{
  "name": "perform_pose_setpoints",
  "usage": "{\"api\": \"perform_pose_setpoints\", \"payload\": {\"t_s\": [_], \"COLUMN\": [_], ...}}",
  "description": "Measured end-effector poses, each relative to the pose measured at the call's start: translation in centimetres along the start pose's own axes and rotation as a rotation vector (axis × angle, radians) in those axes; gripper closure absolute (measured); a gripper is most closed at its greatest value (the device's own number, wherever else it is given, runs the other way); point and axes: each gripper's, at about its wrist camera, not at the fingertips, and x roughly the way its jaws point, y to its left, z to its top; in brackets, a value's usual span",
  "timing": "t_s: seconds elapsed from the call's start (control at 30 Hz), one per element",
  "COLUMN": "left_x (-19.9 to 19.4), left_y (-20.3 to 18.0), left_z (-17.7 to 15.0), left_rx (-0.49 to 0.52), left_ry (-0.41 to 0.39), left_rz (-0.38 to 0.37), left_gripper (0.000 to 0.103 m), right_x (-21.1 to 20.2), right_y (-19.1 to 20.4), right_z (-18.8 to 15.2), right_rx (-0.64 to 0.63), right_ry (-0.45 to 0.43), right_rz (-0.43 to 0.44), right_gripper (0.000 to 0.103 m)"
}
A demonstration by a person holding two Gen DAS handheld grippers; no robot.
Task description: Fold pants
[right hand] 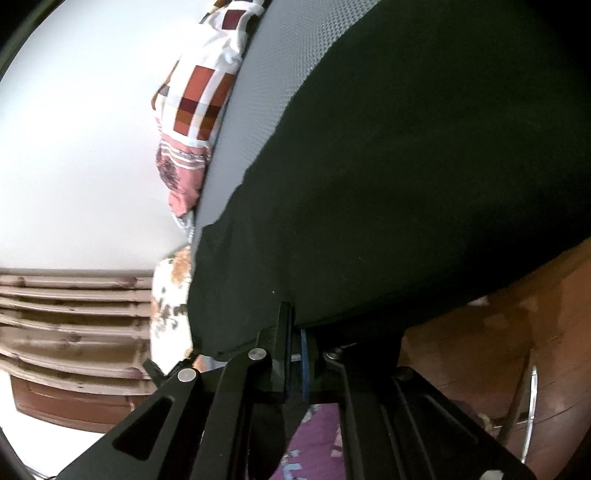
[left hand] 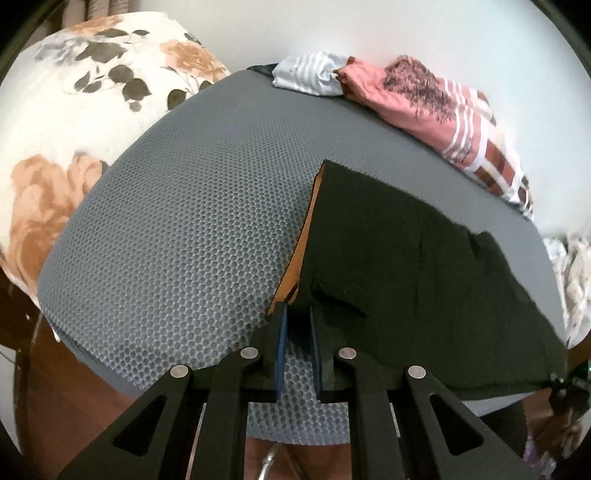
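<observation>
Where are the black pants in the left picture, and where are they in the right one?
Left wrist: the black pants lie lower right on the grey mesh pad, left gripper at their corner.
Right wrist: the pants fill the middle and right, right gripper at their edge.
Shared landmark: pink checked cloth.

**Lighting and Picture Quality**

Even, diffuse indoor light; source not identifiable. Strong fisheye curvature in both views, with dark vignette at the corners. Pale wall (left hand: 332, 33) close to overexposure. Black pants (left hand: 406, 258) nearly featureless, folds barely legible. Small specular glints on gripper rivets. Left view sharp across the grey mesh surface (left hand: 166, 240). Right view softer, with smeared wooden slats (right hand: 74, 314) at lower left.
</observation>
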Motion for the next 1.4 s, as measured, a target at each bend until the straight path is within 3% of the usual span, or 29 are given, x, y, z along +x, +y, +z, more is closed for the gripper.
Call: {"api": "perform_pose_setpoints", "payload": {"t_s": [0.27,0.57,0.7,0.73,0.8,0.9,0.97,1.0,1.03,1.1,1.17,1.23,1.3,1.4], "left_x": [1.0,1.2,1.1,0.7,-0.6,-3.5,-4.6,-4.6,-4.2,-2.6,-0.5,1.3,3.0,4.9], "left_y": [0.7,0.1,-0.2,-0.1,0.3,0.8,-0.1,-0.9,-1.9,-4.7,-7.7,-9.8,-12.1,-14.1], "left_z": [-1.1,-0.6,-0.7,-0.6,-0.4,0.0,0.4,0.5,0.6,0.4,-0.3,-1.0,-1.8,-2.8], "left_rx": [-0.005,0.04,0.06,0.054,0.029,-0.025,-0.025,-0.009,0.014,0.086,0.155,0.2,0.239,0.26], "left_ry": [0.041,0.0,0.006,0.003,-0.031,-0.127,-0.174,-0.172,-0.158,-0.115,-0.071,-0.029,0.013,0.065], "left_rz": [0.023,0.059,0.088,0.097,0.165,0.219,0.216,0.196,0.182,0.168,0.131,0.107,0.083,0.056], "left_gripper": [0.091,0.09,0.083,0.077,0.067,0.065,0.063,0.055,0.044,0.039,0.039,0.039,0.039,0.039], "right_x": [0.3,0.7,0.1,-1.1,-4.0,-11.1,-15.8,-17.6,-19.2,-20.3,-20.4,-20.3,-20.4,-19.6], "right_y": [-1.0,-1.1,-1.4,-1.8,-2.8,-6.4,-9.1,-10.3,-11.5,-13.0,-13.6,-13.9,-14.1,-13.5], "right_z": [-0.2,0.0,-0.2,-0.3,-0.2,0.0,0.1,0.1,0.1,0.3,0.5,0.9,1.3,2.3], "right_rx": [0.026,0.025,0.069,0.087,0.103,0.189,0.253,0.275,0.301,0.334,0.35,0.357,0.357,0.328], "right_ry": [0.05,0.066,0.076,0.065,0.014,-0.176,-0.307,-0.364,-0.411,-0.434,-0.462,-0.481,-0.506,-0.514], "right_rz": [-0.028,-0.019,0.025,0.036,0.021,-0.07,-0.12,-0.137,-0.128,-0.096,-0.06,0.006,0.036,0.037], "right_gripper": [0.1,0.099,0.093,0.093,0.09,0.086,0.085,0.083,0.082,0.059,0.05,0.046,0.03,0.029]}}
